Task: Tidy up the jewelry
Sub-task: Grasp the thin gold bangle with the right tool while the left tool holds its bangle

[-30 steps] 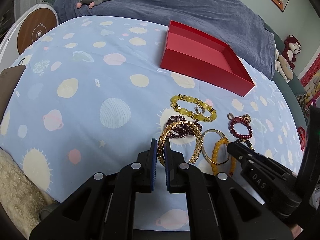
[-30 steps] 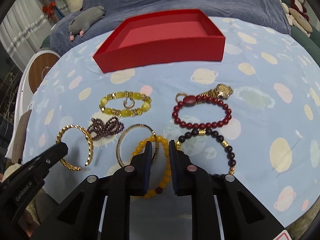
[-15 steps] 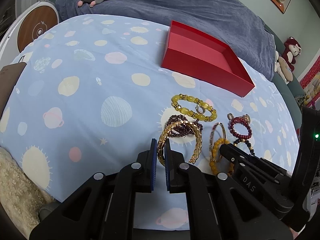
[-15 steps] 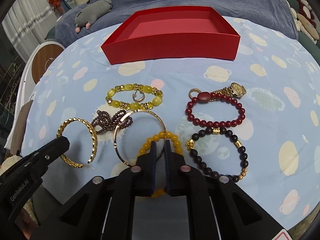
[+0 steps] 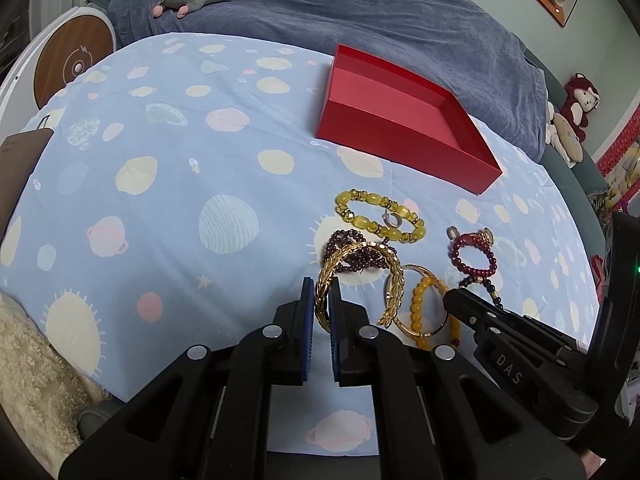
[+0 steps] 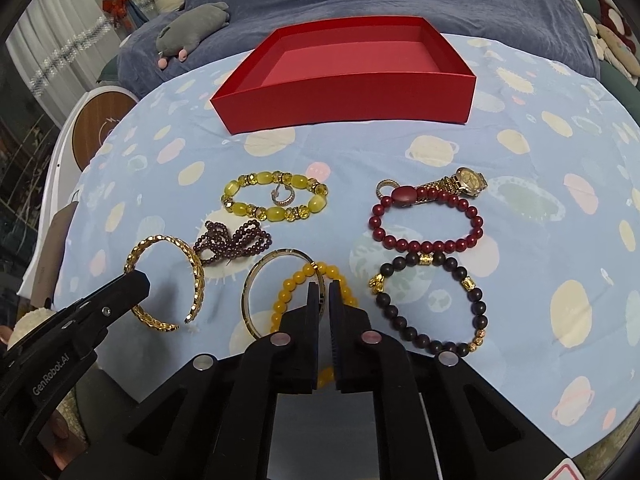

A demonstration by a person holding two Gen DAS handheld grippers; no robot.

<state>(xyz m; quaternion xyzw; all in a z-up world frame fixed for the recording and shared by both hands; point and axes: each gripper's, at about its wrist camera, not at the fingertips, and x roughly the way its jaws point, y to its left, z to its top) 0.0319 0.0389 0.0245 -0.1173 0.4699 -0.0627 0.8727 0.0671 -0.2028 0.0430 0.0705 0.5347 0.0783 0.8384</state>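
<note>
Seven bracelets [image 6: 276,196], one watch [image 6: 468,181], two small rings [image 6: 386,188], one red box [image 6: 352,100], two hand-held grippers [image 6: 325,292].

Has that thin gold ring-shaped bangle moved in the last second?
Yes. The thin gold bangle, pinched by the right gripper, has tilted up off the sheet; the dark bead bracelet beside it hasn't.

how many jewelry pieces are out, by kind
beaded bracelets: 5, e.g. yellow one
metal bangles: 2, gold cuff and thin bangle
watch: 1
small rings: 2, e.g.
total: 10
</note>
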